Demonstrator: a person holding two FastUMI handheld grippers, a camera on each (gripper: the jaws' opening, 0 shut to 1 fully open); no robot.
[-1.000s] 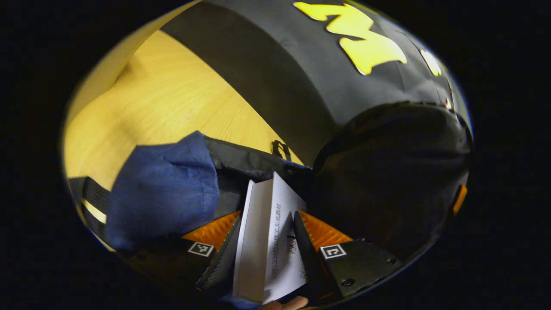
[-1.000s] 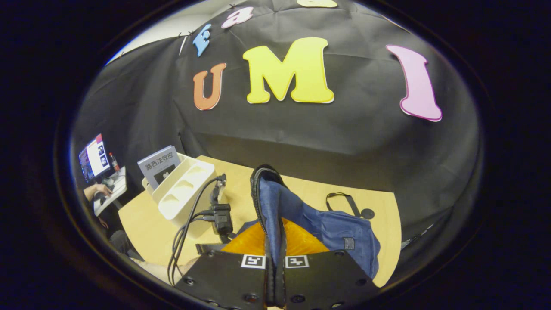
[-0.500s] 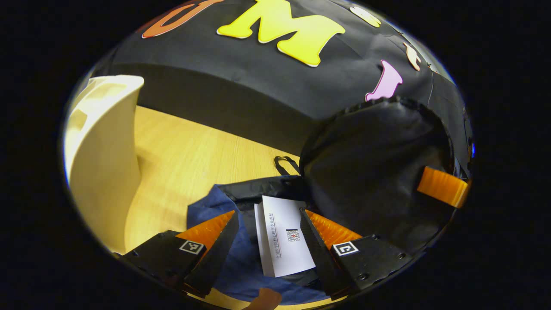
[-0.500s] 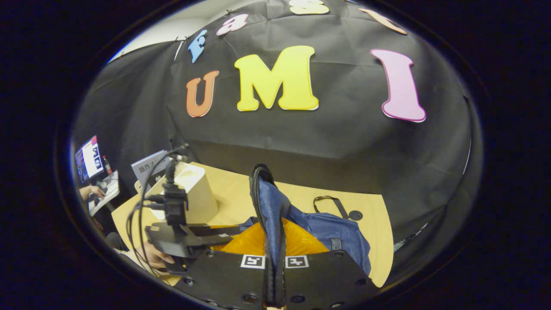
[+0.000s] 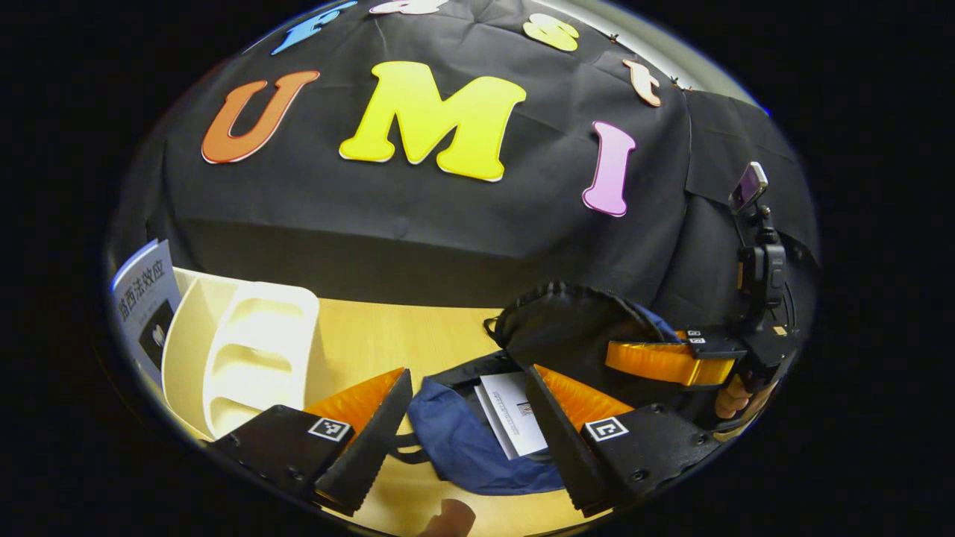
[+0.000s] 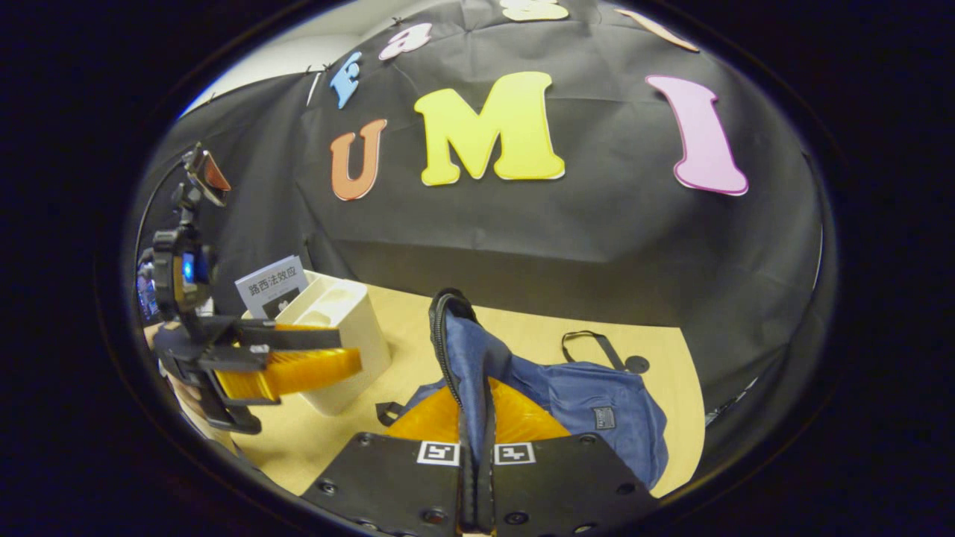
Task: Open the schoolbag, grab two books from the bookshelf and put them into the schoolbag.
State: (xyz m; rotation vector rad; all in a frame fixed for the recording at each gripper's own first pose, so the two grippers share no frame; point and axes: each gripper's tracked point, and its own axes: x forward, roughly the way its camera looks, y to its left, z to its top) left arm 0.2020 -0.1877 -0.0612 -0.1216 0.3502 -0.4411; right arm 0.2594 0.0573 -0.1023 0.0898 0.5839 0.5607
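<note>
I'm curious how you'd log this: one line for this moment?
left gripper: open, above bag | right gripper: shut on schoolbag flap | white book: inside bag | second book: on bookshelf

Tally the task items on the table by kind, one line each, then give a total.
Books: 2, a white book inside the bag and a grey book in the rack
Schoolbag: 1
Book rack: 1
Total: 4

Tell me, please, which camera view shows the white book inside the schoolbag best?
The left gripper view: the white book lies in the open schoolbag. The right gripper view sees the bag's blue outside, its flap hiding the inside.
</note>
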